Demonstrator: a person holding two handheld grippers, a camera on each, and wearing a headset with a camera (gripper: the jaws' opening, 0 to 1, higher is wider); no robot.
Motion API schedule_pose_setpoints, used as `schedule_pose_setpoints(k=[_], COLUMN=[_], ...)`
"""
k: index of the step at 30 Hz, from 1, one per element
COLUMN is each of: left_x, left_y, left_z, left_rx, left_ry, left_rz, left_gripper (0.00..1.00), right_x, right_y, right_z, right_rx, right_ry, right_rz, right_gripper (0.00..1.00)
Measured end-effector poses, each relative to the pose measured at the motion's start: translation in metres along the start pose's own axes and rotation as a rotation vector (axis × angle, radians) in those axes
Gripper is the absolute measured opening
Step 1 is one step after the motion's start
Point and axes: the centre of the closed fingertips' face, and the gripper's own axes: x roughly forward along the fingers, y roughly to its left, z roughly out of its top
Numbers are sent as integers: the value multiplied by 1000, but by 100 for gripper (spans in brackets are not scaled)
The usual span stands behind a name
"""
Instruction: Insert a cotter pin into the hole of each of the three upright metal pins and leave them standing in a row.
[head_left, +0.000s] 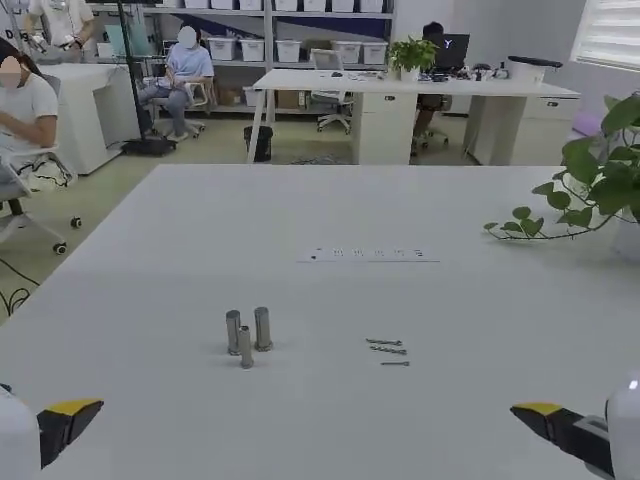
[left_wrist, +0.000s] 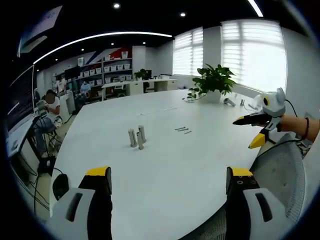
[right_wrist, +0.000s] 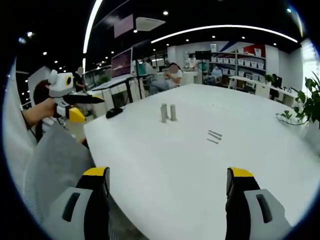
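White tabletop carries three metal pins standing upright in a tight cluster, two behind and one in front, more a triangle than a row; whether they touch one another cannot be told. To their right in the head view, well apart from them, three cotter pins lie flat and loose on the surface, roughly parallel to each other. Farther back, a narrow paper strip lies flat, and a potted plant leans in over the right edge. The left tongs hang over the near edge of the tabletop, their two yellow-tipped jaws spread wide with bare surface between them. The right tongs are spread just as wide, also at the near edge, well short of the cotter pins. In the head view, one yellow-tipped jaw of each pokes in at a bottom corner. The left gripper view shows the right hand holding the right tongs with jaws apart, and the right gripper view shows the left hand gripping the left tongs.
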Motion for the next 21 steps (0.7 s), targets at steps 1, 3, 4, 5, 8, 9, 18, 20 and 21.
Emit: schedule_pose_setpoints(k=[1, 3, 4, 5, 8, 9, 18, 20, 21], left_x=[0, 0, 0, 0, 0, 0, 1, 1, 1], left_y=[0, 0, 0, 0, 0, -1, -2, -2, -2], left_z=[0, -1, -1, -1, -1, -2, -3, -2, -2], left_rx=[0, 3, 4, 6, 6, 6, 12, 13, 12], left_ry=[1, 3, 4, 4, 5, 6, 10, 8, 8], left_rz=[0, -2, -1, -1, -4, -4, -10, -9, -8], left_gripper=[95, 94, 94, 94, 94, 94, 93, 92, 91], right_x=[0, 1, 1, 1, 0, 0, -1, -2, -2], right_y=[0, 1, 1, 1, 2, 3, 3, 3, 3], right_z=[0, -1, -1, -1, -1, -1, -1, 0, 0], right_rx=[0, -2, -3, -3, -4, -6, -13, -16, -17], right_ry=[1, 6, 7, 8, 6, 5, 4, 2, 2], right_rz=[0, 1, 1, 1, 1, 1, 2, 2, 2], right_gripper=[98, 98, 98, 98, 98, 98, 98, 98, 98])
